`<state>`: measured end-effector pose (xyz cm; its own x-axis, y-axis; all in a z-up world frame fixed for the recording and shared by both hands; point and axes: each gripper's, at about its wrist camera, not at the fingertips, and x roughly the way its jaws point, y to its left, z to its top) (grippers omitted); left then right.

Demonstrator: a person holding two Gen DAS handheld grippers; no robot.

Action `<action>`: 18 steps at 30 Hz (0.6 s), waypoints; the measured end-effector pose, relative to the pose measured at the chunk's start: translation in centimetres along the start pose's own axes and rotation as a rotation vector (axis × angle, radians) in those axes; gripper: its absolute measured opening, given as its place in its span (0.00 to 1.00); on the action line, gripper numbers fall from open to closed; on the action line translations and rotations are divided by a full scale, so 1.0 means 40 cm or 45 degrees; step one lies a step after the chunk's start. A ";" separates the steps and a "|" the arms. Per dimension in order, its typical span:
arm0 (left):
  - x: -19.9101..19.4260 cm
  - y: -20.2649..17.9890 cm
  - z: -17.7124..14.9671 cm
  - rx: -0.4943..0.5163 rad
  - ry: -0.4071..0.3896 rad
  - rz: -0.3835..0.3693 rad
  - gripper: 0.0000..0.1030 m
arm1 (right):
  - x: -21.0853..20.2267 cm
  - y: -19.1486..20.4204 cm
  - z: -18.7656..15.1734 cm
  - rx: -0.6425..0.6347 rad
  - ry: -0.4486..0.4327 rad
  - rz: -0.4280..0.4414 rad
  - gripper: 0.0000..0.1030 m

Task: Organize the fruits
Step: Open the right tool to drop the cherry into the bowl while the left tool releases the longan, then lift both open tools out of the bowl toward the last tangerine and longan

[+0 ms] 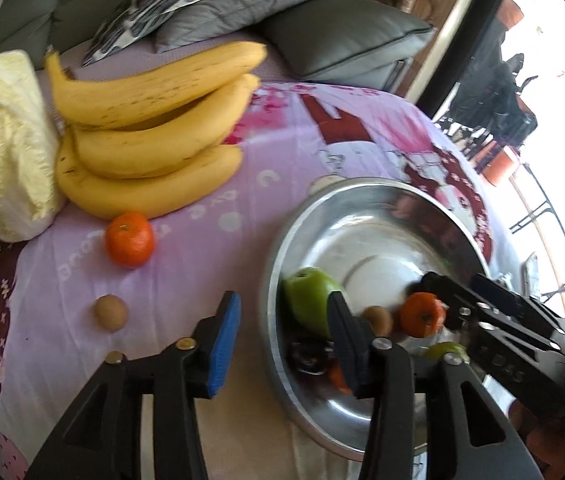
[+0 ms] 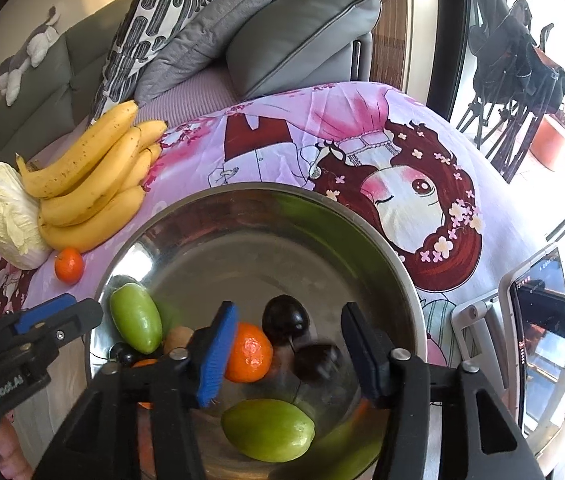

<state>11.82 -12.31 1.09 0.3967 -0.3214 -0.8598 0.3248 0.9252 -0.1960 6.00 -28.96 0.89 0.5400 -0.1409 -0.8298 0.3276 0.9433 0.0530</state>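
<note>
Stainless steel, shiny and round, the bowl (image 2: 362, 232) fills the centre of the right wrist view, holding two green fruits (image 2: 268, 436), a glossy orange tangerine (image 2: 250, 352) and dark plums (image 2: 284, 320). The right gripper (image 2: 288, 352) hangs over it, fingers spread wide, empty. Left gripper (image 1: 282, 344), equally agape, straddles the rim. At upper left lie speckled yellow bananas (image 1: 150, 128), a loose tangerine (image 1: 129, 239) and a small brown fruit (image 1: 111, 313).

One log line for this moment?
left gripper: open, empty | right gripper: open over steel bowl | orange mandarin, small brown fruit: on cloth
</note>
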 end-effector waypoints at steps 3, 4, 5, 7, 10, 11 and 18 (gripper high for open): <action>0.011 0.022 -0.001 -0.026 0.020 0.037 0.48 | -0.003 0.004 -0.001 -0.006 -0.003 0.007 0.60; 0.016 0.030 -0.001 -0.038 0.028 0.053 0.51 | -0.002 0.007 -0.001 -0.010 0.000 0.010 0.61; 0.019 0.035 -0.002 -0.045 0.032 0.068 0.61 | -0.001 0.009 -0.001 -0.014 0.003 0.013 0.64; 0.020 0.046 -0.002 -0.057 0.025 0.109 0.68 | 0.002 0.013 -0.001 -0.021 0.010 0.018 0.68; 0.020 0.065 -0.001 -0.080 0.014 0.143 0.74 | 0.007 0.020 -0.003 -0.034 0.017 0.030 0.80; 0.021 0.070 -0.002 -0.089 0.011 0.151 0.79 | 0.008 0.022 -0.004 -0.041 0.016 0.033 0.86; 0.014 0.104 -0.011 -0.120 -0.015 0.219 0.86 | 0.000 0.049 -0.008 -0.091 -0.015 0.052 1.00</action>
<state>13.00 -8.56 -0.43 0.4495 -0.1586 -0.8791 0.1696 0.9814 -0.0903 6.39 -27.03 0.82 0.5607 -0.1051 -0.8213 0.2495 0.9673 0.0465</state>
